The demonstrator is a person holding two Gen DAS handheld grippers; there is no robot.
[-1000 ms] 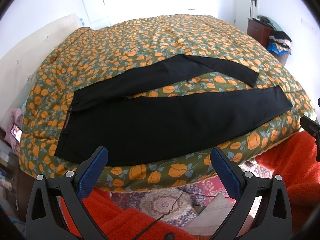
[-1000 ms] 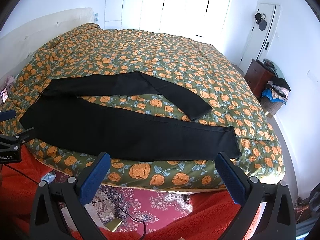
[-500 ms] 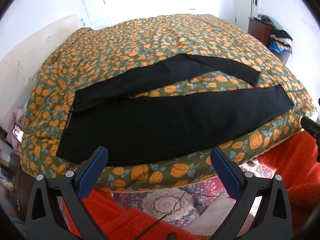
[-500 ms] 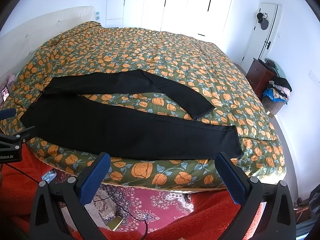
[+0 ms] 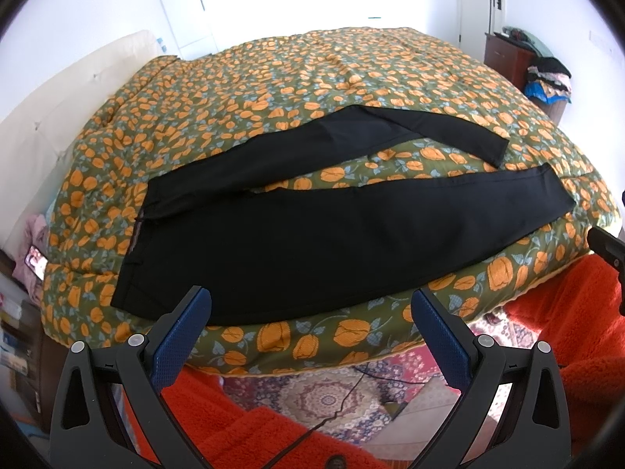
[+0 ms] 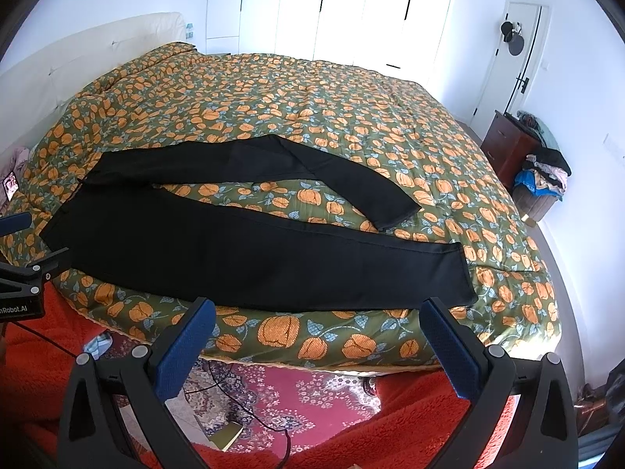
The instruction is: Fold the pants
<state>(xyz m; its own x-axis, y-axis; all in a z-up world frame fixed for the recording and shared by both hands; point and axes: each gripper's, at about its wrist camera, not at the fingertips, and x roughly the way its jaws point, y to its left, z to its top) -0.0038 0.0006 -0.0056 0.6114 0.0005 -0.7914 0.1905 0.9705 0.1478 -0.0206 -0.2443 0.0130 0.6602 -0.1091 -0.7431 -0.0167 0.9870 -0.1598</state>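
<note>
Black pants (image 5: pixel 297 234) lie spread flat on the bed, waistband to the left, both legs running right and splayed apart; the near leg hugs the bed's front edge. The same pants (image 6: pixel 242 250) fill the middle of the right wrist view. My left gripper (image 5: pixel 310 305) hangs open just short of the bed edge, below the waist-side half, with nothing between its blue pads. My right gripper (image 6: pixel 318 314) is open too, off the bed edge near the near leg's cuff end. Neither touches the cloth.
The bed carries a green quilt with orange flowers (image 5: pixel 312 78). A cream headboard (image 6: pixel 97 51) stands at left. Below the bed edge are a patterned rug (image 6: pixel 281 394), a black cable and an orange fuzzy fabric (image 5: pixel 254 437). A dresser with piled clothes (image 6: pixel 535 156) sits at far right.
Both grippers have crept slightly closer to the bed; the pants look a little larger and lower in view. The pants themselves have not moved and both grippers stay open.
</note>
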